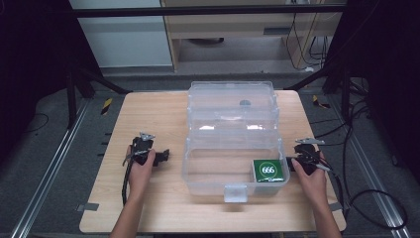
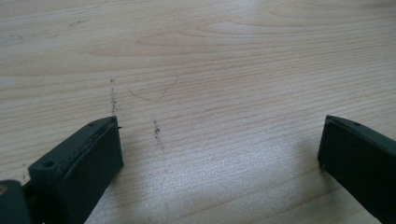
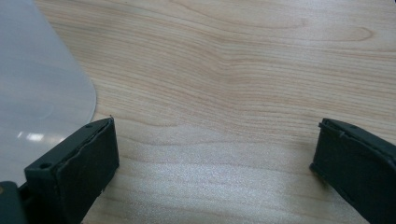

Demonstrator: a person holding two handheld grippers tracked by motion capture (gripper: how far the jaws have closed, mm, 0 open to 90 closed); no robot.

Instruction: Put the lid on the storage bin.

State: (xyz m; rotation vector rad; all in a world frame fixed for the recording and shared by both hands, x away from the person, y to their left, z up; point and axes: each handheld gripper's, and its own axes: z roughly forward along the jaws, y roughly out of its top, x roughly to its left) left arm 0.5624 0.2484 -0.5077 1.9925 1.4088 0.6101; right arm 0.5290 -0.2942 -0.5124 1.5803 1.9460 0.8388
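Clear box [image 1: 233, 163] sits mid-table, lid [image 1: 231, 106] flung open & lying back toward far edge. Long axis runs left-right across the table [image 1: 148, 208]; latch tab [image 1: 235, 192] faces the person. Green pack [image 1: 270, 171] w/ "666" on top lies flat inside, front right corner of the box, against the right wall.

L gripper [image 1: 165, 156] rests on bare wood left of box, near but apart from it, jaws aimed right at box's left wall. In left gripper view its jaws stand wide apart, nothing btwn them, just scuffed wood & a thin hair-like line.

R gripper [image 1: 292, 165] sits just beside box's right wall, next to the pack, wall btwn them. In right gripper view jaws also wide apart, empty; clear curved plastic edge [image 3: 42, 93] by one jaw, touching or not can't tell.

Beyond table: grey floor, cables [image 1: 366, 198], black frame legs, tape strip [image 1: 88, 207] at table's near left edge
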